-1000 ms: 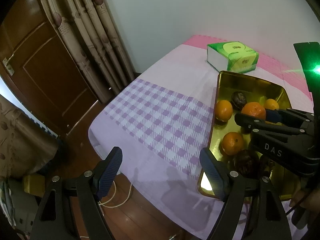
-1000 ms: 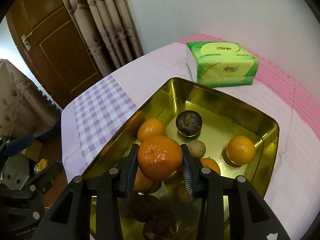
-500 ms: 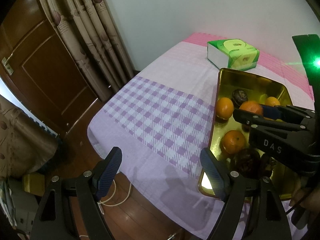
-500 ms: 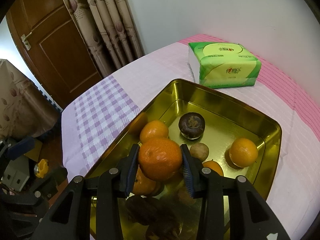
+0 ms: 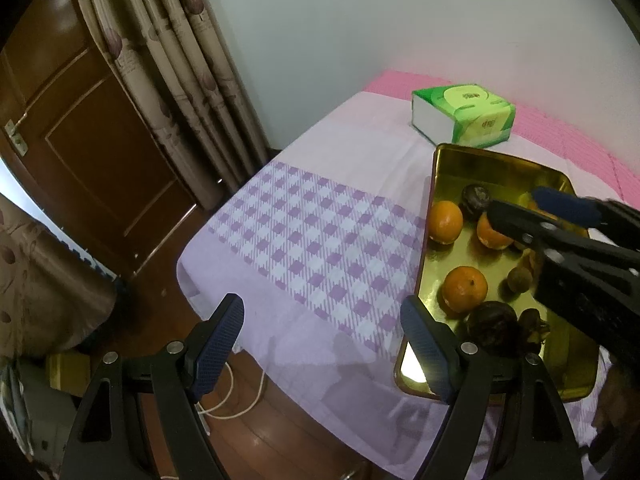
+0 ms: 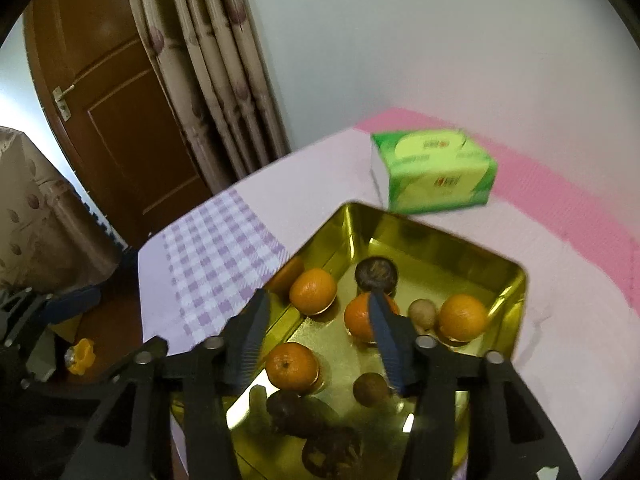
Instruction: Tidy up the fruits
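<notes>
oranges [image 6: 313, 291]: four in the gold tray [image 6: 516, 280], mixed with dark mangosteens [image 6: 376, 274] and small brown fruits [image 6: 422, 313].
nearest orange [image 6: 292, 367]: just below and between the right claw's fingers, toward the tray's near-left side.
middle orange [image 6: 362, 318]: ahead, partly hidden behind the right finger.
right claw [image 6: 316, 344]: spread wide, holding nothing, hanging over the tray.
left claw [image 5: 322, 344]: spread wide, empty, over the checked cloth [image 5: 320, 236] at the table edge, beside the tray's left wall.
nearer arm: right, by judgement.
beyond: green tissue pack [image 6: 434, 170] behind the tray.
</notes>
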A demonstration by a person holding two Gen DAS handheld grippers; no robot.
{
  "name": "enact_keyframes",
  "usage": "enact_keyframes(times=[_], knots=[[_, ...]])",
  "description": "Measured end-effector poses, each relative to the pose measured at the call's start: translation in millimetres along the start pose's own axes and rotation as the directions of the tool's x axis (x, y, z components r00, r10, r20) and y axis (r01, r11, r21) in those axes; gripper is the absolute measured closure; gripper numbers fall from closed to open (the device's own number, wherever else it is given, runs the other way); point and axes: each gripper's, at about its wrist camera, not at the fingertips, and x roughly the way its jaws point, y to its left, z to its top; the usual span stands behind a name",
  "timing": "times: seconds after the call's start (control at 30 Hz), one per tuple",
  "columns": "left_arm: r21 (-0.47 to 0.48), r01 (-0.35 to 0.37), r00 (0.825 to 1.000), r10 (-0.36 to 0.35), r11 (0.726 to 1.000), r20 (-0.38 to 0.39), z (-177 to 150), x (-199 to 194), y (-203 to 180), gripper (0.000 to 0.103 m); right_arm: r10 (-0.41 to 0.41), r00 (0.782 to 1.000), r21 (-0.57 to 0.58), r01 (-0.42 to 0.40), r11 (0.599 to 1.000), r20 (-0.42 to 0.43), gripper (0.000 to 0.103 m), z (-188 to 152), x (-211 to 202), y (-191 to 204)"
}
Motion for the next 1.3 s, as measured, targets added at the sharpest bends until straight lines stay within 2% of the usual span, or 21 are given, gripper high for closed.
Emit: enact_keyframes(times=[0.2,0.33,0.47,0.57,0.67,0.8,0.93,1.13,1.3], knots=[[-0.01,-0.001,0.999,0.001,1.0,0.044,0.8,-10.7,0.1,0.022,-0.094,0.987,-0.011,0.096,0.995,0.132,0.028,-14.1,-45.8,6.8],[-0.014,0.005,0.996,-0.003,1.0,0.094,0.4,-22.6,-0.2,0.022,-0.168,0.963,-0.014,0.175,0.985,0.21,0.021,-24.1,-76.4,11.1],[-0.003,0.063,0.988,-0.062,0.998,0.143,0.0,-36.2,-1.7,0.022,-0.218,0.936,-0.011,0.23,0.973,0.277,0.015,-31.7,-104.8,14.3],[0.009,0.106,0.973,-0.105,0.994,0.205,-0.7,-51.7,-2.5,0.02,-0.248,0.913,0.002,0.261,0.965,0.324,0.012,-37.1,-130.4,15.5],[0.005,0.122,0.954,-0.118,0.993,0.276,-3.2,-71.1,-0.6,0.009,-0.274,0.893,0.019,0.287,0.958,0.358,0.008,-42.1,-152.8,15.6],[0.003,0.119,0.917,-0.111,0.993,0.383,-9.4,-97.3,2.1,0.001,-0.296,0.875,0.035,0.307,0.951,0.382,0.006,-48.3,-175.2,15.9],[-0.005,0.158,0.883,-0.139,0.987,0.448,-15.0,-117.7,7.8,0.0,-0.316,0.864,0.044,0.325,0.945,0.393,0.005,-56.1,-191.4,17.9],[0.011,0.175,0.867,-0.16,0.984,0.471,-19.2,-131.1,6.4,0.001,-0.336,0.851,0.049,0.346,0.937,0.403,0.004,-66.7,-208.6,24.3],[0.019,0.182,0.858,-0.168,0.983,0.484,-23.4,-138.3,4.4,0.0,-0.371,0.829,0.072,0.377,0.923,0.419,0.003,-70.7,-218.6,29.3]])
